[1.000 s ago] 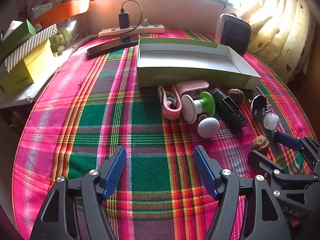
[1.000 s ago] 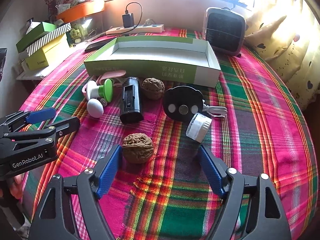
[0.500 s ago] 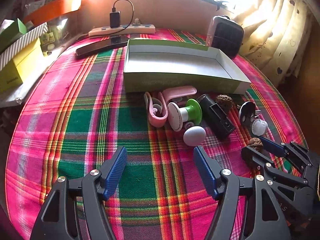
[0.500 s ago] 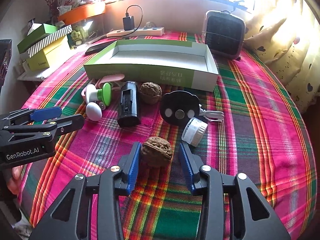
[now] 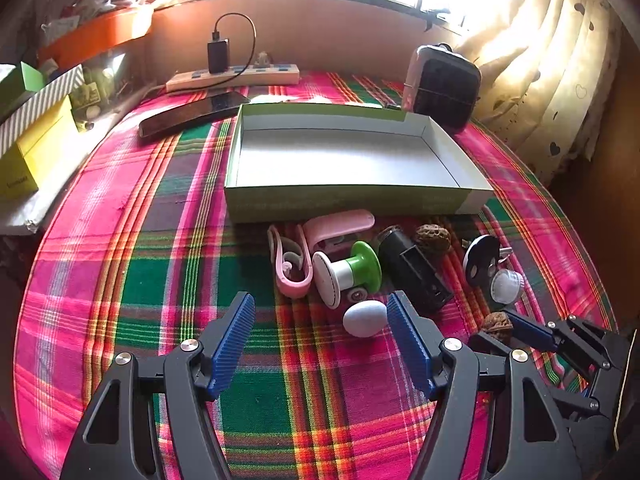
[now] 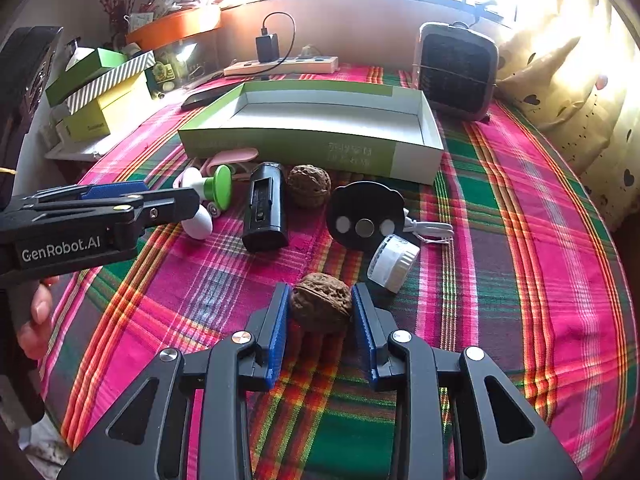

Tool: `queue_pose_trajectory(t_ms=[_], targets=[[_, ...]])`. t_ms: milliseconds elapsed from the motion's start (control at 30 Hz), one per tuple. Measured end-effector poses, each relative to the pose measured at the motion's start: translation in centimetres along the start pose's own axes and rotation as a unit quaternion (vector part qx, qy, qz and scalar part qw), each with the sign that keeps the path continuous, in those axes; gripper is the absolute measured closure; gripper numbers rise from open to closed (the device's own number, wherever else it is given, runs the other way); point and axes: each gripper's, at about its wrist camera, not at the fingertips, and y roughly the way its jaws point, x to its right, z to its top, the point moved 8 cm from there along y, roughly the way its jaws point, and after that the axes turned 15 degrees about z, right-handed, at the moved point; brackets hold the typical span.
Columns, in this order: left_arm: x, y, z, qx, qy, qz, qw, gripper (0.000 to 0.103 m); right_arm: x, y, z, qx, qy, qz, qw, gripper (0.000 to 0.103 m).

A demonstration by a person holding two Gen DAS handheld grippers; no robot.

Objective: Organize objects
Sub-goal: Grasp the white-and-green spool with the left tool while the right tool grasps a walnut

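Right wrist view: my right fingers (image 6: 320,312) have just closed on the walnut (image 6: 320,307); next, lift it into the box (image 6: 280,145) at upper centre.

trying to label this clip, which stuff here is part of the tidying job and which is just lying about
Part of the job:
- walnut, clamped in the right tongs, which have just been closing
- second walnut
- white egg, by the open left tongs
- black case
- pink clip
- empty green tray

Just lying about:
- power strip
- small heater
- stacked boxes
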Motion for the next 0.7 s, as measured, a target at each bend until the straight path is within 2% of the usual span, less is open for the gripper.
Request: queue_pose_trajectory(t_ms=[300,700], targets=[[1.2,0.9,1.3,0.001,0.001,0.007,1.0000,0.038,0.2,0.0,-0.1,-0.001,0.001,0.006,1.000,0.071],[1.2,1.7,1.7,0.008,0.017,0.048,0.9987,0.051,0.1,0.0,-0.1,-0.001,0.003,0.013,1.000,0.071]])
